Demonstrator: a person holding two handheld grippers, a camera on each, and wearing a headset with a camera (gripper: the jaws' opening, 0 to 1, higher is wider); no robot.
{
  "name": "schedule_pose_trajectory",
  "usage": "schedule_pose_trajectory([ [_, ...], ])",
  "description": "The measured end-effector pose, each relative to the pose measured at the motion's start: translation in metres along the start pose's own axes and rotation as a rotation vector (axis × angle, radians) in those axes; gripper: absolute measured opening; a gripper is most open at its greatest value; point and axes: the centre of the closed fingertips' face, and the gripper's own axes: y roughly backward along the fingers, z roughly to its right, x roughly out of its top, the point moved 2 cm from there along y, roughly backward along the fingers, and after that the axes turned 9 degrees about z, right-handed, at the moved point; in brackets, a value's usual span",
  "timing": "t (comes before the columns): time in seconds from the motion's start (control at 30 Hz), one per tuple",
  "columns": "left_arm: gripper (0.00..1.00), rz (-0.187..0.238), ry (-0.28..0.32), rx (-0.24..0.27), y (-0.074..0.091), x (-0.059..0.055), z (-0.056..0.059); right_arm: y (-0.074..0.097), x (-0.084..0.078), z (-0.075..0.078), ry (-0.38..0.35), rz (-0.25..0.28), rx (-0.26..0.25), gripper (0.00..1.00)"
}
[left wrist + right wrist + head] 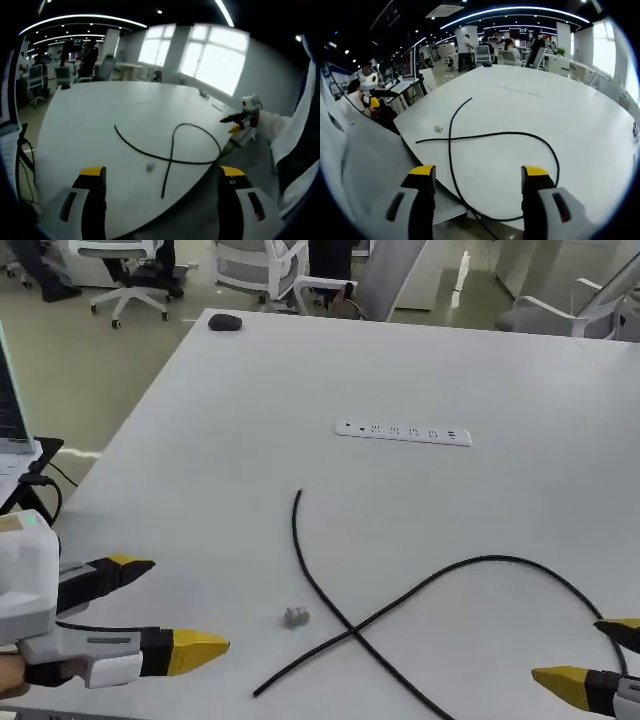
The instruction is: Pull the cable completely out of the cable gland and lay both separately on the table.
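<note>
- Cable (352, 629): a black lead lying loose on the white table (520, 370). It curves round in one open loop and crosses over itself near the table's front edge. The crossing is also seen in the left gripper view (169, 160) and the right gripper view (450, 137).
- Cable gland (296, 616): a small grey fitting resting on the table just beside the cable's left strand, apart from it, with no cable through it. It shows as a pale dot in both gripper views (150, 166) (438, 128).
- Left gripper (175, 605): hovers at the near left edge of the table. Its yellow-tipped jaws are spread wide with nothing between them, as its own view confirms (162, 172).
- Right gripper (572, 650): at the near right corner, beside the cable's outer curve. Its jaws are likewise parted wide and empty (479, 171).
- Power strip (403, 432): white, lying flat farther back on the table, well apart from the cable.
- Mouse (224, 323): dark, near the far left corner.
</note>
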Motion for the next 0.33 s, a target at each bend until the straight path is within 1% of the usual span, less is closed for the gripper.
schedule_pose_trajectory([
  [0.07,0.96,0.004,-0.002,0.013,0.004,-0.001,0.000,0.002,-0.003,0.001,-0.006,-0.003,-0.007,0.73],
  [0.2,0.96,-0.008,0.001,0.022,0.008,-0.005,0.000,0.003,-0.012,0.002,-0.018,-0.027,-0.008,0.74],
  [0.33,0.96,-0.008,0.003,0.029,0.009,-0.005,0.000,0.001,-0.018,0.000,-0.030,-0.042,-0.002,0.74],
])
